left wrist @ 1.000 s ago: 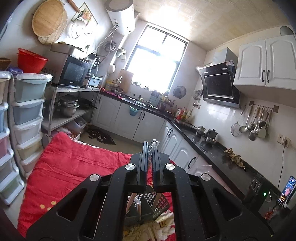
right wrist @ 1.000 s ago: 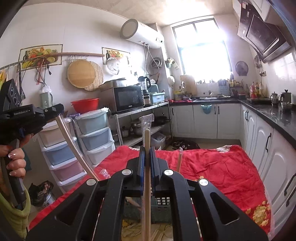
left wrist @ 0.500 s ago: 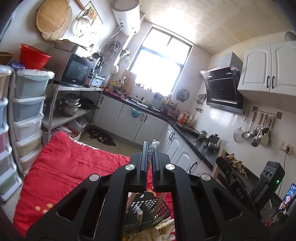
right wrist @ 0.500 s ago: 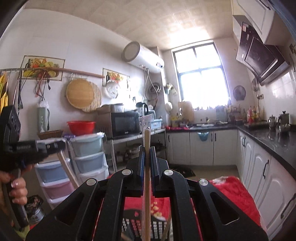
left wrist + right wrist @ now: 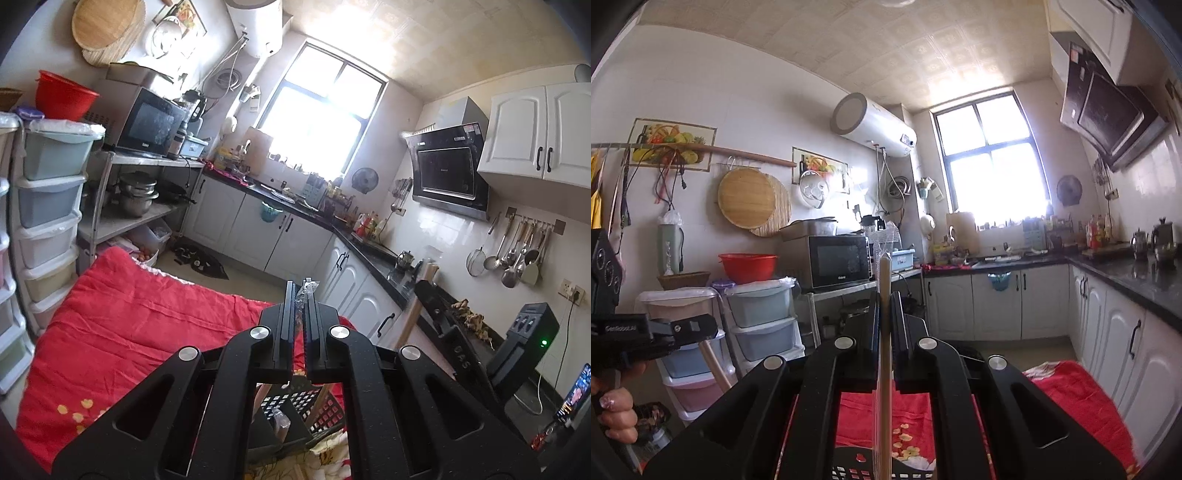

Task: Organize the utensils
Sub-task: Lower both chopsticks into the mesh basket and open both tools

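We hold both claws clamped on wrapped chopsticks: left claw [image 5: 300, 325], right claw [image 5: 885, 325], upright above the black basket [image 5: 295, 410] for dropping in.

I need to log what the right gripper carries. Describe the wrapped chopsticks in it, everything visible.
The wrapped chopsticks are pale, wood-looking sticks inside a clear plastic sleeve whose crinkled end sticks up past their tips. They stand upright, clamped between the shut fingers of the right gripper, with the lower part running down toward the black basket below. Whether the bottom touches the basket is hidden.

Both wrist cams sit close behind fingers, tilted up toward window [image 5: 325, 122]; both probably share red quilt [image 5: 1082, 398].
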